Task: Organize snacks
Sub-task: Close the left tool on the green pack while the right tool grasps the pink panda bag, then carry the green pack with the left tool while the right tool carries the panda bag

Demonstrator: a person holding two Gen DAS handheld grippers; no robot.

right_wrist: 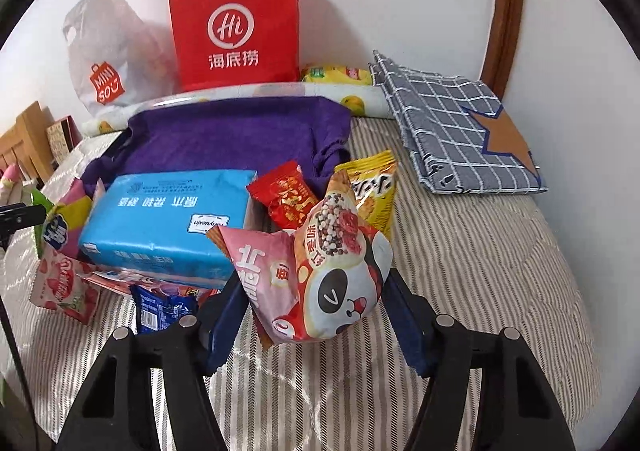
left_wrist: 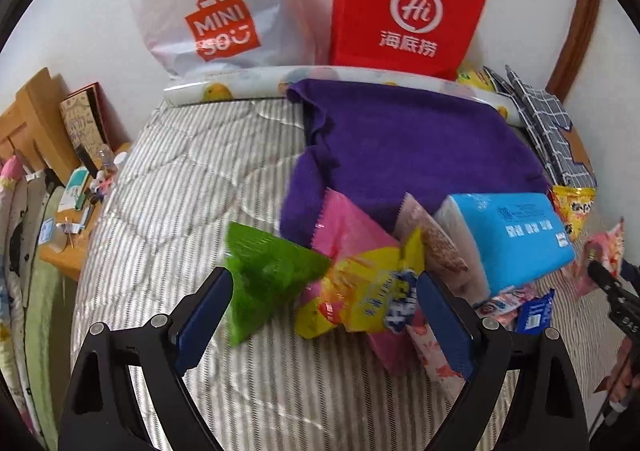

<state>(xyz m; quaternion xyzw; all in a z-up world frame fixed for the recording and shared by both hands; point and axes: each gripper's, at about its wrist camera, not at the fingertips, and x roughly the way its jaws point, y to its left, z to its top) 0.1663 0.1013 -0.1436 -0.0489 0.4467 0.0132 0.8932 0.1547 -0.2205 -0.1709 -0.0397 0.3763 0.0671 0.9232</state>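
Snack packets lie heaped on a striped bedspread (left_wrist: 168, 211). My left gripper (left_wrist: 324, 277) stands open just over a green packet (left_wrist: 268, 271) and a yellow packet (left_wrist: 360, 299), which lie between its fingers; a pink packet (left_wrist: 348, 223) lies behind them. My right gripper (right_wrist: 314, 283) is shut on a pink panda snack bag (right_wrist: 332, 271), with both pads against its sides. A blue tissue pack (right_wrist: 172, 219) lies between the two piles. Behind the panda bag lie a red candy packet (right_wrist: 288, 199) and a yellow snack packet (right_wrist: 376, 191).
A red paper bag (right_wrist: 236, 23) and a white plastic bag (left_wrist: 216, 11) stand against the wall behind a purple cloth (left_wrist: 400, 143). A folded checked cloth (right_wrist: 452, 131) lies at the right. A cluttered wooden nightstand (left_wrist: 68, 211) stands left of the bed. Small packets (right_wrist: 160, 311) lie near the tissue pack.
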